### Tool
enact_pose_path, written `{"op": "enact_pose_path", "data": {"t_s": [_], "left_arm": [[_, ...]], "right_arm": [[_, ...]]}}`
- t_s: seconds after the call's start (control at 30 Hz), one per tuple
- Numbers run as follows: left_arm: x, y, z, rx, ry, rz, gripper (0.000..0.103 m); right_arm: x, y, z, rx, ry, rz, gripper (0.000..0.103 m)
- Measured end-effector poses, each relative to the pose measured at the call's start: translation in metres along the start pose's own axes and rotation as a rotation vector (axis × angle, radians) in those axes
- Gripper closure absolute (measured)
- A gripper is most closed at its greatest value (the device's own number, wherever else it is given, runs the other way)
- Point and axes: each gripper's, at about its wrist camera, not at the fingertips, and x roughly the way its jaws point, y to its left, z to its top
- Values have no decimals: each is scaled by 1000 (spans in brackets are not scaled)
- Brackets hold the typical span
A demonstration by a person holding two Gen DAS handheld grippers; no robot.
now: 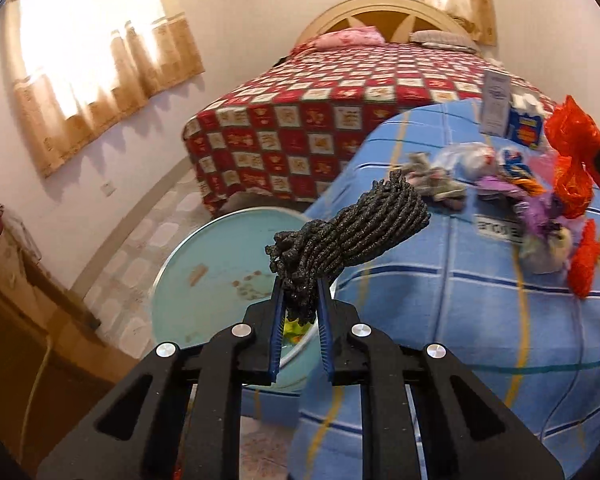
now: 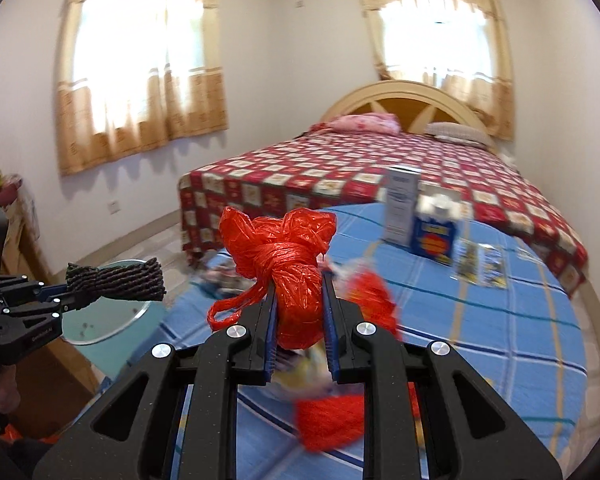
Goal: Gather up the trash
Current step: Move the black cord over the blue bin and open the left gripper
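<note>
1. Left wrist view: the left gripper [image 1: 300, 300] sits low in the centre of the frame, its blue pads nearly together and clamped on a dark twisted rope bundle [image 1: 348, 232] that sticks up and to the right.
2. Behind that bundle, at lower centre-left, is a pale green round bin [image 1: 204, 276] (a few scraps lie on its inside).
3. To the right spreads a table with a blue checked cloth [image 1: 440, 320]; more litter [image 1: 500, 184] is heaped toward its upper right, blurred.
4. Right wrist view: the right gripper [image 2: 298, 308], at lower centre, is pinched narrowly on a red plastic bag wad [image 2: 288, 264], its knotted top bulging above the pads.
5. At the left edge of this view the left gripper [image 2: 60, 296] holds the rope bundle [image 2: 116, 280] over the bin [image 2: 112, 320].
6. A blue carton [image 2: 436, 236] and a white box [image 2: 400, 204] stand upright on the cloth at right of centre, the bed [image 2: 340, 176] beyond them.
</note>
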Motion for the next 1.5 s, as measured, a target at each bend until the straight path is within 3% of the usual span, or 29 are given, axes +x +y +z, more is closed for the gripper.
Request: {"op": "enact_pose_path", "data": {"t_s": [0.4, 0.87, 1.5], "left_arm": [[9, 66, -11, -86, 25, 129, 88], [22, 114, -21, -155, 57, 227, 88], [39, 141, -33, -201, 116, 276, 88]], "right_arm": [[57, 68, 17, -105, 47, 108, 83], [107, 127, 23, -209, 99, 184, 83], [135, 172, 13, -293, 143, 242, 83]]}}
